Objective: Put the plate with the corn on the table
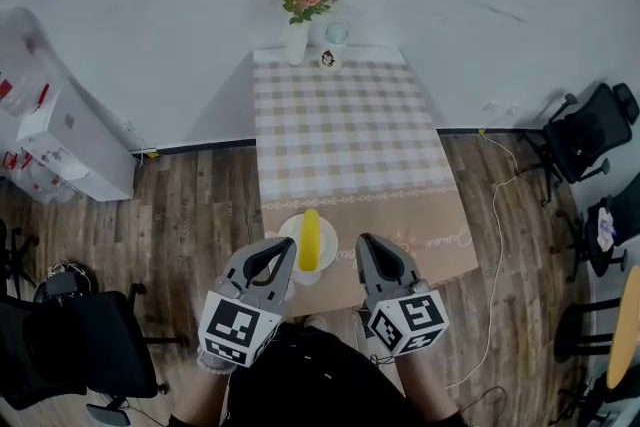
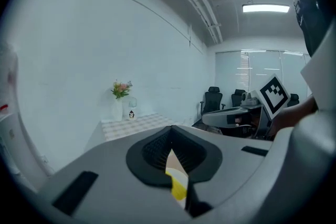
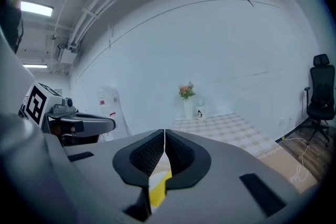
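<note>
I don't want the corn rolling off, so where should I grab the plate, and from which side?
Probably the left rim of the plate, coming in from the left with the left gripper, which sits right beside it. The corn lies along the middle, pointing away from you, so both side rims are free of it. That gripper is shut, so open it first and keep the plate level.

Our right tool (image 3: 164,134) has its jaws closed, tips meeting. Through the slit below them we see a strip of yellow corn (image 3: 159,190). Beyond lies the checked surface (image 3: 231,128), with a vase (image 3: 187,108) of flowers at its far end and a small cup (image 3: 200,113) just right of it. The left tool (image 3: 107,124) shows at left, a chair (image 3: 320,93) far right.
</note>
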The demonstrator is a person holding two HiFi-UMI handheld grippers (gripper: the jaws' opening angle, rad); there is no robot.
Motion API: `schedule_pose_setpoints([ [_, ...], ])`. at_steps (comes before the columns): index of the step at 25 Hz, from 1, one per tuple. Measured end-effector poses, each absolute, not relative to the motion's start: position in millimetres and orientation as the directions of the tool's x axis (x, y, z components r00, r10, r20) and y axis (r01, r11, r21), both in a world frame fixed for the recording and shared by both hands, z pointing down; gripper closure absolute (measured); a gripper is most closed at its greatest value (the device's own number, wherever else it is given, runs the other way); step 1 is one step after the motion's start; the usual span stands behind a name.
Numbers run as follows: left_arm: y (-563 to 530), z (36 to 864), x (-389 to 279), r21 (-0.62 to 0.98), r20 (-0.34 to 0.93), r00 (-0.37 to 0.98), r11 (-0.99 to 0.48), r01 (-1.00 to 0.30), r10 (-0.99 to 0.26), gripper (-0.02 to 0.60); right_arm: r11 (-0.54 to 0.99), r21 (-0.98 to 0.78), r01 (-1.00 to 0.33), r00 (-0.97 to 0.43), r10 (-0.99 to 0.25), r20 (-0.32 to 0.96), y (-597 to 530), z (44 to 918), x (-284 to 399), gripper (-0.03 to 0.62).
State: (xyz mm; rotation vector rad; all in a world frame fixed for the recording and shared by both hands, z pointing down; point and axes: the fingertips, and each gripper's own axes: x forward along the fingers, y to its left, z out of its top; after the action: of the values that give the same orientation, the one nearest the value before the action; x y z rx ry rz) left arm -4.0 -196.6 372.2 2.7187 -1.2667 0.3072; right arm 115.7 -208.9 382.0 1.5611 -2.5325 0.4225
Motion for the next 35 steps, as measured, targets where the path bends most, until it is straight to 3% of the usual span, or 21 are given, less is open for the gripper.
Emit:
schedule_pose_setpoints([
  [9, -197, 357, -11, -0.003, 0.201, 0.626, -0.64, -0.769, -0.753, 0.569, 0.435, -0.107, -0.894, -0.449, -0.871, 0.202, -209, 358, 114, 0.551],
  [35, -193, 367, -9, 0.033, 0.22, 0.631, -0.641, -0.767, -0.744, 0.569, 0.472, -0.005, -0.882, -0.459, -0.855, 0.242, -204, 363, 100, 0.554],
])
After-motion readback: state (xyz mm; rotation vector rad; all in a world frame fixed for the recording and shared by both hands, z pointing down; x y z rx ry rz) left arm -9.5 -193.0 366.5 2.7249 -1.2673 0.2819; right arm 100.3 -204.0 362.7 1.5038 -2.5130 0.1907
